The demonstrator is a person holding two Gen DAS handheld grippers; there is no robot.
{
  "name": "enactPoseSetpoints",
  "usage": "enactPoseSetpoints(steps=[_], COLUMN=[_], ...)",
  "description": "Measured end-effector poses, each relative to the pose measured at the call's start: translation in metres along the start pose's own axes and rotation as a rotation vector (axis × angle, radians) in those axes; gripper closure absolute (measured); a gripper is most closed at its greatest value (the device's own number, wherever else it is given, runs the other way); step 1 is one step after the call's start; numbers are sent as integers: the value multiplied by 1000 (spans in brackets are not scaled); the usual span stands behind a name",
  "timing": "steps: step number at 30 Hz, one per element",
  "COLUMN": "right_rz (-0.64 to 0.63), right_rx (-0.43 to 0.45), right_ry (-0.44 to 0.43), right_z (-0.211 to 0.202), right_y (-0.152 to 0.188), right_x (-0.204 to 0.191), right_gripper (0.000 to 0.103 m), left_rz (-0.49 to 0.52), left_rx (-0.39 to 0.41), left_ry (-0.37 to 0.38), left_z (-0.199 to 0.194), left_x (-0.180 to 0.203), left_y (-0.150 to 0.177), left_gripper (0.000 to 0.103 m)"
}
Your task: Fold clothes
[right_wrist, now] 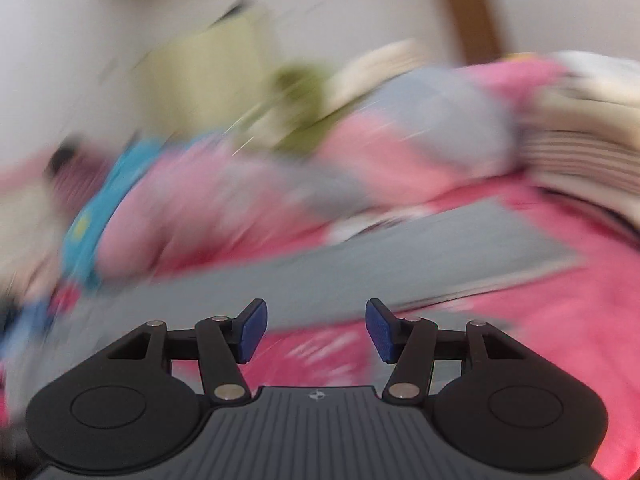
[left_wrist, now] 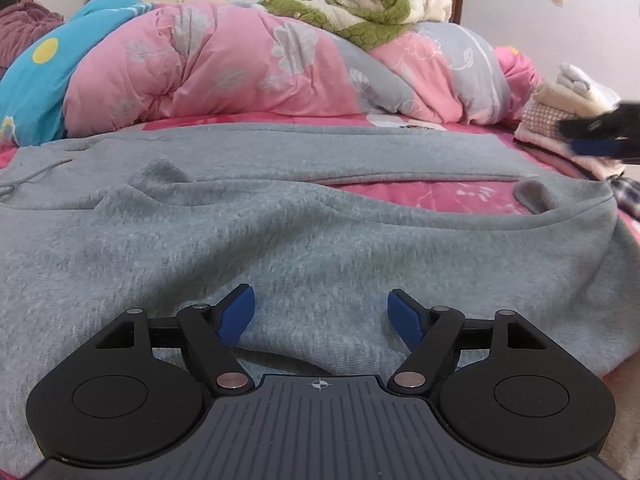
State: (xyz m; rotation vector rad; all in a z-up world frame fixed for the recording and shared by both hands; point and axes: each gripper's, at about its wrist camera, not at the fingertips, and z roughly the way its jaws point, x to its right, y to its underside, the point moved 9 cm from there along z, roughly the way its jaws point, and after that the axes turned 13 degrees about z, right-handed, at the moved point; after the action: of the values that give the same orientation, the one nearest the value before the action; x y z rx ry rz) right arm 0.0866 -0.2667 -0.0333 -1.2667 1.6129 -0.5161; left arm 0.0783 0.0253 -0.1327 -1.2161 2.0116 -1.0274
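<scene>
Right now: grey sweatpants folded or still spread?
Spread. The grey sweatpants lie flat, both legs apart with pink bedsheet showing between them. Left gripper is open over them.

My left wrist camera sat low, right over the grey hoodie point(left_wrist: 304, 232), facing forward along its fingers toward the pink quilt point(left_wrist: 224, 72) ahead. My right wrist camera rode higher and tilted, badly blurred, looking across the pink bedsheet point(right_wrist: 560, 320). Both views shared the hoodie, the quilt and the green-and-cream blanket point(left_wrist: 360, 4) beyond.
</scene>
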Motion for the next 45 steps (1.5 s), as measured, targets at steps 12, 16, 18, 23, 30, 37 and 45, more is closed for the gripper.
enactPoseSetpoints(steps=[12, 16, 18, 23, 30, 37, 45], right_rz=[-363, -400, -415, -500, -537, -557, -516], right_rx=[-443, -506, -500, -386, -260, -249, -215], right_ry=[-52, -70, -85, -74, -42, 13, 53], right_z=[97, 105, 100, 81, 74, 92, 89], right_y=[78, 90, 90, 78, 42, 47, 53], right_x=[-65, -63, -67, -83, -99, -92, -79], right_gripper=[46, 57, 93, 100, 100, 100, 86], left_rz=[-56, -77, -89, -109, -115, -117, -92], left_rx=[86, 120, 125, 142, 161, 124, 103], left_ry=[81, 80, 73, 57, 39, 27, -3], left_z=[-6, -9, -9, -13, -17, -7, -19], left_x=[-10, -16, -19, -25, -29, -33, -37], left_y=[-7, -10, -11, -12, -14, -4, 0], left_gripper=[29, 29, 29, 29, 29, 29, 29])
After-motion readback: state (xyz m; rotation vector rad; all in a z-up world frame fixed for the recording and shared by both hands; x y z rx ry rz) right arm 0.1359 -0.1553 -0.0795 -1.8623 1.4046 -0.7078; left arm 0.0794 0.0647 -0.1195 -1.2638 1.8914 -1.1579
